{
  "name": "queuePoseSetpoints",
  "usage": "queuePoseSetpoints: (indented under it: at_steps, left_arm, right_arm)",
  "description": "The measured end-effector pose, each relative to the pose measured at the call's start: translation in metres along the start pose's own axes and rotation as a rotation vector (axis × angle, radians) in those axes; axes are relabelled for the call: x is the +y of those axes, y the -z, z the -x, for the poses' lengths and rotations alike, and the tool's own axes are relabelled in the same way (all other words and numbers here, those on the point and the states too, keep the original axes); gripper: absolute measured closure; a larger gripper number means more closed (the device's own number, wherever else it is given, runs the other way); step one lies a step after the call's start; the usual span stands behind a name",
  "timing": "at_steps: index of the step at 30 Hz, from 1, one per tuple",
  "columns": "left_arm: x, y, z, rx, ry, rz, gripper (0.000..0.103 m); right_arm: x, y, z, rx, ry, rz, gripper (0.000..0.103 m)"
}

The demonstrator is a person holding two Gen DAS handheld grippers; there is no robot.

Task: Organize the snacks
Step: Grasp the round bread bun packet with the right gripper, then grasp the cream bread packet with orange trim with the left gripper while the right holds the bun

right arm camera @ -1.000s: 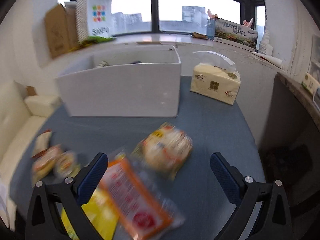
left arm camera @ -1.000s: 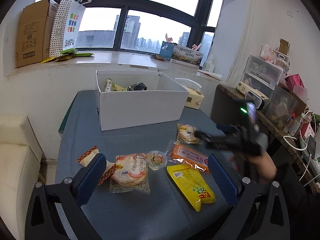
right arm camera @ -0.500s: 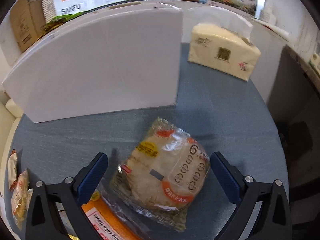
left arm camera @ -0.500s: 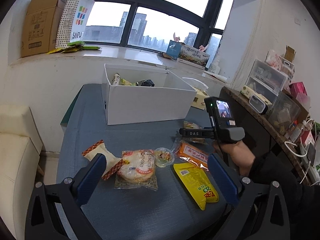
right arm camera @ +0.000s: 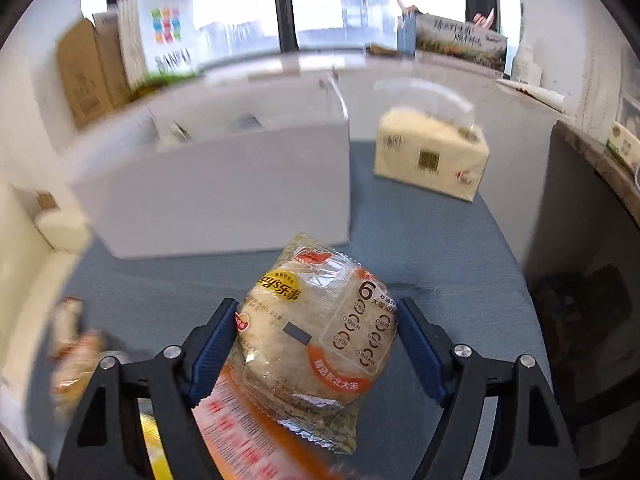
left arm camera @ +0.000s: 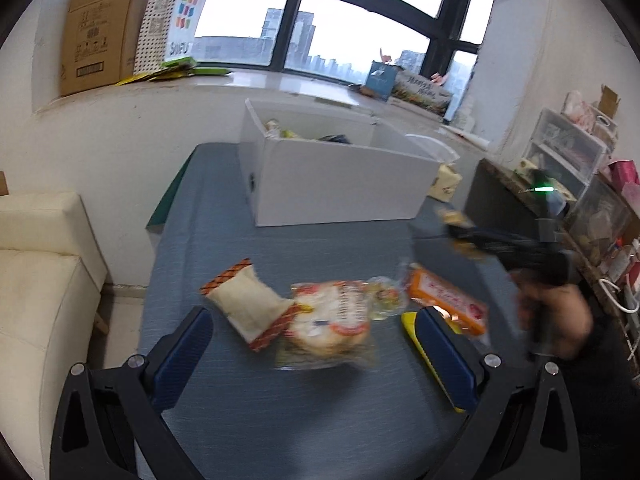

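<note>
1. The rice-cracker pack (right arm camera: 316, 332) sits between the blue pads of the right hand-held gripper (right arm camera: 318, 340), whose jaws are closing on it. The left pad looks to be touching the wrapper and the right pad is at its edge, so I judge this the start of a pick.
2. Under its near end lies an orange packet (right arm camera: 256, 436), so the grip goes on the pack's sides.
3. The white box (right arm camera: 224, 192) stands just beyond on the bench (right arm camera: 432, 264). Snacks already show inside it, so it is likely where this one goes.
4. The left hand-held gripper (left arm camera: 314, 344) hangs spread over another round cracker pack (left arm camera: 332, 320) and a white wafer packet (left arm camera: 246, 304), holding nothing.
5. A tissue pack (right arm camera: 432, 156) rests to the far right, clear of the snacks.
</note>
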State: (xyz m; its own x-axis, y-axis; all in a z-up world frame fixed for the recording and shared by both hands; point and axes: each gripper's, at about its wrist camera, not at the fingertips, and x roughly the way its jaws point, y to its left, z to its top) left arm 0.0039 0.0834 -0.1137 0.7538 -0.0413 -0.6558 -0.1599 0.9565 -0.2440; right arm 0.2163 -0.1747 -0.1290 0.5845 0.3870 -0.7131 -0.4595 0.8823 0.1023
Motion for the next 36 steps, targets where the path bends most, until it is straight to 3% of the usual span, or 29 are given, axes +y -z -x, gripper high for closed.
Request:
queuePoseSetpoints:
  at_steps: [4,13,15,17,19,25,29,36]
  left_arm:
    - [0.020,0.001,-0.026,0.048,-0.018,0.040,0.000]
    - [0.042,-0.014,-0.097,0.188,-0.152,0.203,0.001]
    - [0.040,-0.013,-0.109,0.203,-0.188,0.195,0.010]
    - [0.033,-0.012,-0.116,0.200,-0.231,0.143,0.035]
    - [0.030,-0.011,-0.117,0.196,-0.254,0.121,0.050]
    - [0.034,-0.006,-0.098,0.148,-0.189,0.110,0.054]
    - [0.026,-0.008,-0.065,0.065,-0.159,0.074,0.054]
    - [0.000,-0.053,-0.036,-0.034,-0.060,0.017,0.054]
  right_arm:
    - [0.008,0.011,0.046,-0.062,-0.052,0.019,0.020]
    - [0.012,0.042,0.059,-0.048,-0.068,0.023,0.020]
    - [0.014,0.045,0.060,-0.044,-0.076,0.032,0.020]
    - [0.018,0.049,0.061,-0.042,-0.074,0.049,0.020]
    - [0.021,0.051,0.060,-0.037,-0.085,0.056,0.020]
    - [0.027,0.055,0.061,-0.034,-0.099,0.072,0.020]
    - [0.025,0.053,0.063,-0.048,-0.130,0.050,0.020]
    - [0.019,0.028,0.067,-0.099,-0.219,-0.024,0.020]
